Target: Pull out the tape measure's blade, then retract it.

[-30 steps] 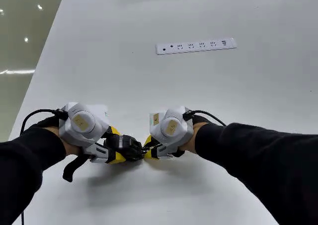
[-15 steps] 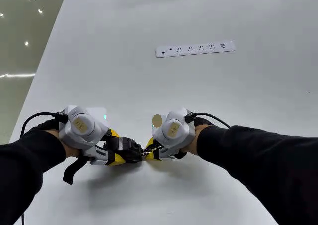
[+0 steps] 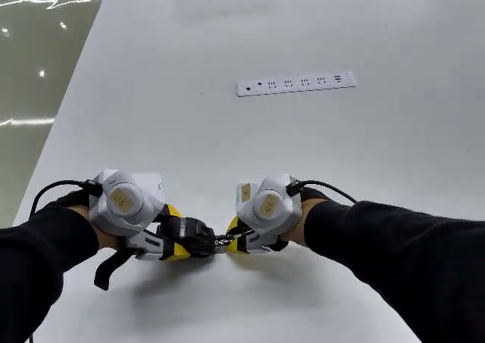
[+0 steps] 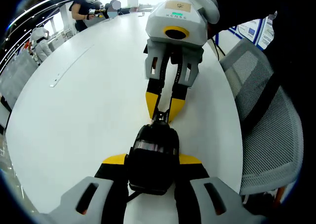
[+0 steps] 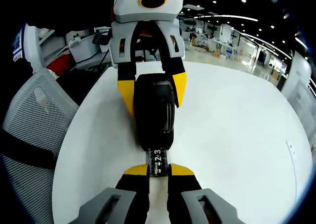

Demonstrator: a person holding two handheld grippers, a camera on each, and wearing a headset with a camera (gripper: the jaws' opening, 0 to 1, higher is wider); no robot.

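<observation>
Two handheld grippers meet tip to tip near the front edge of a wide white table (image 3: pixel 189 93), each held by a person in black sleeves (image 3: pixel 394 244). In the head view, the left gripper (image 3: pixel 180 237) has its yellow-tipped jaws clamped against both sides of a black tape measure (image 3: pixel 195 235), which is held low over the tabletop (I cannot tell whether it touches the surface). Facing it, the right gripper (image 3: pixel 229 239) has its jaws pressed together on the end of the blade (image 3: pixel 220 240). A short stretch of the blade shows between the case and the yellow tips.

In the right gripper view, the blade is pale with black printed numerals. It runs straight from the mouth of the case into the pinch of the jaws. In the left gripper view, the case lies lengthwise between the jaws, and the right gripper points straight at it from the far side.

A white power strip (image 3: pixel 295 83) lies flat farther up the table, well apart from both hands. A black cable (image 3: pixel 53 188) trails from the back of the left gripper. A grey mesh chair (image 4: pixel 266 135) stands beside the table edge.
</observation>
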